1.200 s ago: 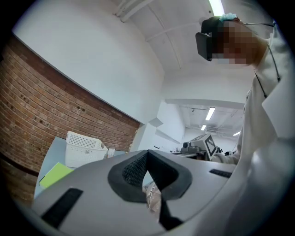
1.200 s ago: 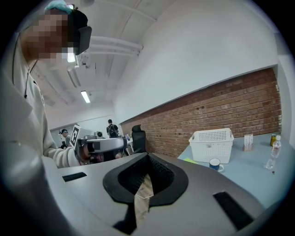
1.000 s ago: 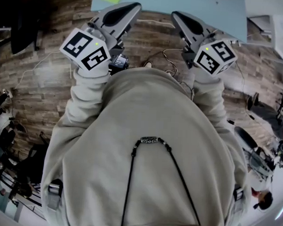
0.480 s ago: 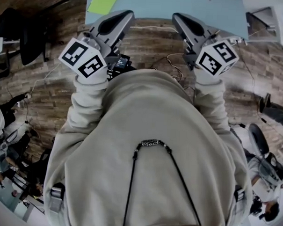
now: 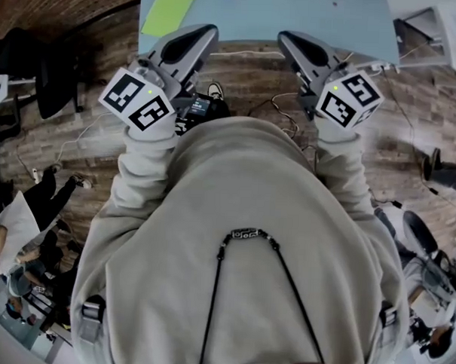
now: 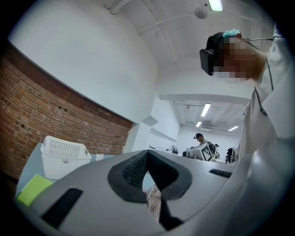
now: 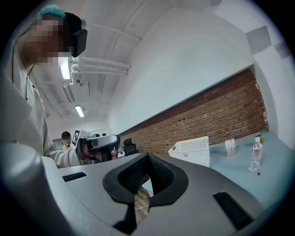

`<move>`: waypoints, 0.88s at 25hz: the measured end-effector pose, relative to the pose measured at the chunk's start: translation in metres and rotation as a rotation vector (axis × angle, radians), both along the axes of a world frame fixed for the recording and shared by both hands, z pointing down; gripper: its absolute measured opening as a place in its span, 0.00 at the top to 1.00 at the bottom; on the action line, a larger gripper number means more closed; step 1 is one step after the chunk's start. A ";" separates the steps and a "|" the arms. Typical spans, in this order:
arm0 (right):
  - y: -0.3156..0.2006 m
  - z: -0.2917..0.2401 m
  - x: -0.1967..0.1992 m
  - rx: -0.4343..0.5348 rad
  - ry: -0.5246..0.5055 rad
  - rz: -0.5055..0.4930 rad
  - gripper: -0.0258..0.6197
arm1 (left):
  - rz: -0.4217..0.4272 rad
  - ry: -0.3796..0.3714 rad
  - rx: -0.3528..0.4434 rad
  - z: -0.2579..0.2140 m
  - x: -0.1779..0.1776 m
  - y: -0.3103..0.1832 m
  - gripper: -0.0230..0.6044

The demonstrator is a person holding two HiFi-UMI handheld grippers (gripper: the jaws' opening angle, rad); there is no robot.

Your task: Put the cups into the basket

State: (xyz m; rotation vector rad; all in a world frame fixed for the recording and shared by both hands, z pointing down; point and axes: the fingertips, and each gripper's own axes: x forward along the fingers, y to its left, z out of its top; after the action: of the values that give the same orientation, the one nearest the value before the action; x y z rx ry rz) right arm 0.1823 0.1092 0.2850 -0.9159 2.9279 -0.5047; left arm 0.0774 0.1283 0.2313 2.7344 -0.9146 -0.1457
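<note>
No cup shows in any view. The white perforated basket (image 6: 64,156) stands on the light blue table (image 5: 296,14); the right gripper view also shows this basket (image 7: 191,150). My left gripper (image 5: 210,29) is raised before the chest, short of the table's near edge, jaws shut and empty. My right gripper (image 5: 282,36) is level with it, also shut on nothing. In each gripper view the jaw tips meet, left gripper (image 6: 147,154) and right gripper (image 7: 148,156).
A yellow-green sheet (image 5: 169,10) lies on the table's left part. A water bottle (image 7: 255,154) and a small card (image 7: 229,146) stand right of the basket. Cables (image 5: 273,93) and wooden floor lie below. A brick wall backs the table. People and chairs are around.
The table has slid lower in the head view and more of its top shows. Both grippers stay raised and shut before the chest, about where they were.
</note>
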 end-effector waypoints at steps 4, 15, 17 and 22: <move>-0.021 -0.007 -0.008 0.003 0.016 -0.001 0.94 | 0.019 0.026 0.007 -0.008 -0.008 -0.024 0.97; -0.075 -0.010 -0.035 0.014 0.051 -0.009 0.94 | 0.058 0.040 0.005 -0.003 -0.022 -0.083 0.97; -0.090 -0.007 -0.047 0.009 0.067 -0.005 0.94 | 0.063 0.056 0.001 0.000 -0.035 -0.100 0.97; -0.154 -0.007 -0.098 -0.013 0.117 0.013 0.94 | 0.070 0.090 -0.032 0.011 -0.089 -0.169 0.97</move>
State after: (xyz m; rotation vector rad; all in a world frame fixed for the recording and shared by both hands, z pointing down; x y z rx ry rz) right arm 0.0838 -0.0453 0.2779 -0.9990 3.0237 -0.4868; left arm -0.0117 -0.0409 0.2419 2.7027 -0.7890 -0.2364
